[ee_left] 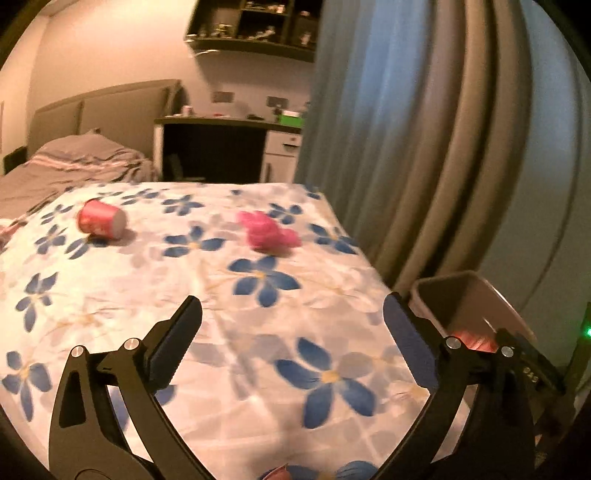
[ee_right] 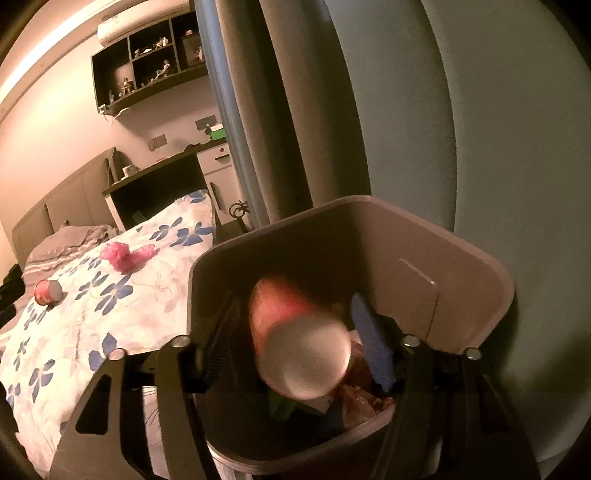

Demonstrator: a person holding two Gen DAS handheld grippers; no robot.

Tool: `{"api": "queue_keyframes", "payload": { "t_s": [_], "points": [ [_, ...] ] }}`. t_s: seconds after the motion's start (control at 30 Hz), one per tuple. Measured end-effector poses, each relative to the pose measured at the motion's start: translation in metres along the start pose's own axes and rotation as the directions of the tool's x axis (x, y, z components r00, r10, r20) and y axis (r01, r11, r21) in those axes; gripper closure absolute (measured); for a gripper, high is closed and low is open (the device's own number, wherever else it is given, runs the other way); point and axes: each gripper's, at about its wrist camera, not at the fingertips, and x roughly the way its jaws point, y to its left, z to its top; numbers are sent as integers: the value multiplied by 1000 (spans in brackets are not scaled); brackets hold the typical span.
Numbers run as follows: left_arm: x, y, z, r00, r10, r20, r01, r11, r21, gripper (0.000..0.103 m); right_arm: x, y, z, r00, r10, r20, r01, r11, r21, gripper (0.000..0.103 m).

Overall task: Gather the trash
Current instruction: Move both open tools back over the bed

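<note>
While the right gripper [ee_right: 295, 332] hangs over the mouth of the grey trash bin [ee_right: 476, 284], its 2 fingers stand spread, and between them sits 1 blurred red paper cup [ee_right: 295, 339]. The cup's long axis runs roughly along the fingers, pale round base toward the camera and red body pointing down into the bin. Whether either finger still touches it I cannot tell — the cup is smeared by blur and gaps show on both sides. Below it, inside the bin, lies a jumble of wrappers, with something green among them.

The left gripper [ee_left: 291, 332] is held above the blue-flowered bedspread [ee_left: 184, 332] with its 2 fingers wide apart and nothing between them. At its right the bin's rim shows beside the bed, just in front of the grey curtain [ee_left: 461, 129].

Farther up the bedspread lie 2 more pieces of trash, well apart: 1 red cup [ee_left: 101, 222] on its side, long axis about level across the view, pale base pointing right; and 1 crumpled pink plastic bag [ee_left: 267, 230] nearer the curtain side.

Beyond these — a grey pillow, a padded headboard, a dark desk [ee_left: 221, 122] and a wall shelf [ee_left: 255, 26] holding small figurines, too small to count.
</note>
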Motion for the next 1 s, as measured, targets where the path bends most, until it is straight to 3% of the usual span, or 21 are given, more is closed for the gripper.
{"api": "queue_keyframes", "payload": {
  "t_s": [0.2, 0.53, 0.77, 1.0],
  "points": [
    [-9, 27, 1, 998, 62, 11, -62, 998, -25, 6, -20, 8, 7, 999, 0, 47, 1, 1000, -13, 31],
    [-26, 79, 7, 985, 171, 29, -169, 984, -59, 6, -50, 85, 16, 982, 141, 127, -124, 983, -133, 18],
    [-33, 122, 16, 969, 243, 43, -240, 969, -64, 6, -42, 146, 20, 968, 228, 105, -202, 956, -214, 17],
    [-24, 167, 34, 961, 270, 53, -267, 962, -58, 6, -20, 200, 28, 961, 260, 91, -230, 940, -252, 17]
  ]
}}
